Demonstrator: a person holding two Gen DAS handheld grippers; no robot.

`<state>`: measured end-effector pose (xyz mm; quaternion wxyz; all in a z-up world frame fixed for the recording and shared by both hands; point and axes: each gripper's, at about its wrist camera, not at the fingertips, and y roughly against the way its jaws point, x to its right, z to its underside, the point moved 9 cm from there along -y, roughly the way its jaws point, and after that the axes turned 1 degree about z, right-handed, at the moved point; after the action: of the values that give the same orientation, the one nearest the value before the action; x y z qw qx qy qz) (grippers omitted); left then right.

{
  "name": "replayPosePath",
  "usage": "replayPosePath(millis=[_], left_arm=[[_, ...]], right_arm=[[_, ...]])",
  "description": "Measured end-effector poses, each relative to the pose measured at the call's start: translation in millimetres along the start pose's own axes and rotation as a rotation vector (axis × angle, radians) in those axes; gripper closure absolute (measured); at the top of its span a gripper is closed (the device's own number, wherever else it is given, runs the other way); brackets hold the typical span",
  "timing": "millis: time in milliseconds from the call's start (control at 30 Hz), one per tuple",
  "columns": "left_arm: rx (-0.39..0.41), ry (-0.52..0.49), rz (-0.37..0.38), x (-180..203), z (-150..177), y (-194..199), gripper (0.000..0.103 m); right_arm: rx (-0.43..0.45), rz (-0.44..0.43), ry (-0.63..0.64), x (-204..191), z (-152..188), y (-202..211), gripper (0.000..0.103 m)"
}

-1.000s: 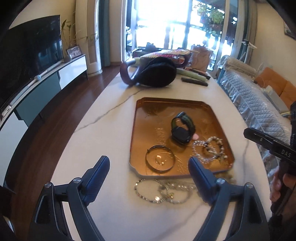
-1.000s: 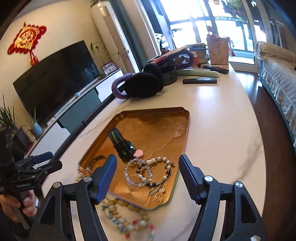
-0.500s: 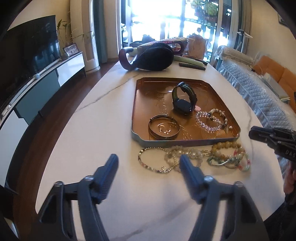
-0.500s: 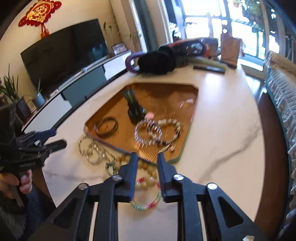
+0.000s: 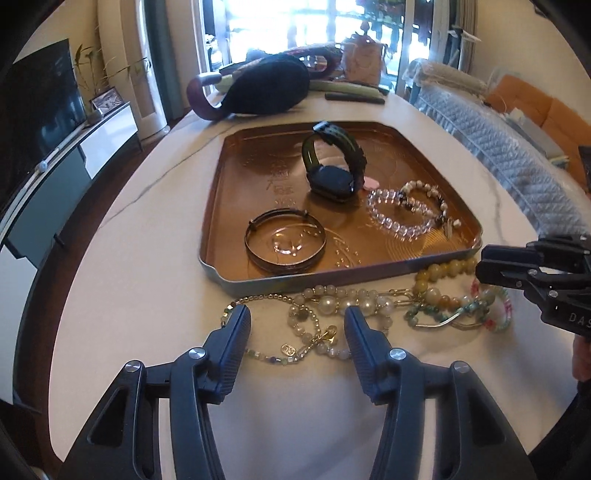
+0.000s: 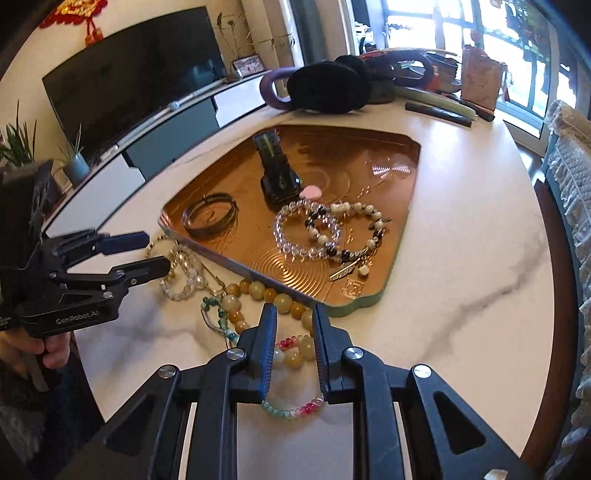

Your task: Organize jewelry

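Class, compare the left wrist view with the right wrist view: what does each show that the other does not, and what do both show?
Only the left wrist view shows the quilted sofa and the gold tag on the thin bead chain between the closing left tool.

Only the right wrist view shows the red wall ornament, the hand holding the left tool, and the yellow beads between the right tool.

Both show the copper tray, watch, metal bangle and television.
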<state>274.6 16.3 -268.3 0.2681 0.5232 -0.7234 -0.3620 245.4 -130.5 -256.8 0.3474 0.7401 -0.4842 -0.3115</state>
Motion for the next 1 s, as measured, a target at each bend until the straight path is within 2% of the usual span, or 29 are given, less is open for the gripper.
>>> replayPosePath(millis=[67, 200, 267, 300, 333, 367, 467, 800, 1000], left_arm=[[-0.016, -0.003, -0.015, -2.4, 1.0, -7.2, 0.052], [-0.017, 0.024, 0.000, -6.8, -2.9, -11.3, 0.057], [-0.017, 0.034, 0.024, -6.5, -4.1, -11.4, 0.065], [-0.016, 0.028, 0.031, -4.8, -4.3, -11.0, 0.084], [-0.018, 0.027, 0.038, -4.1, -3.5, -10.4, 0.092], [-0.022, 0.033, 0.050, -3.4, -2.9, -9.8, 0.092], [-0.025, 0.049, 0.074, -5.1, -2.5, -7.9, 0.093], [0.061, 0.075, 0.090, -8.9, -10.7, 24.6, 0.095], [0.115, 0.134, 0.174, -10.1, -18.0, 47.9, 0.095]], right_arm=[[-0.016, 0.032, 0.030, 0.9, 1.1, -4.4, 0.084], [-0.040, 0.040, 0.054, 1.3, 4.7, -12.2, 0.083], [-0.038, 0.055, 0.083, -0.6, 4.9, -13.2, 0.083], [-0.035, 0.058, 0.086, -0.7, 5.0, -13.6, 0.084], [-0.031, 0.060, 0.089, -1.5, 5.1, -13.8, 0.087], [-0.026, 0.062, 0.085, -1.4, 4.5, -13.0, 0.091], [0.008, 0.032, 0.077, -5.8, 0.2, -3.9, 0.092], [0.147, 0.018, 0.106, -24.0, -18.6, 39.7, 0.092], [0.222, 0.025, 0.066, -19.3, -28.7, 57.9, 0.092]])
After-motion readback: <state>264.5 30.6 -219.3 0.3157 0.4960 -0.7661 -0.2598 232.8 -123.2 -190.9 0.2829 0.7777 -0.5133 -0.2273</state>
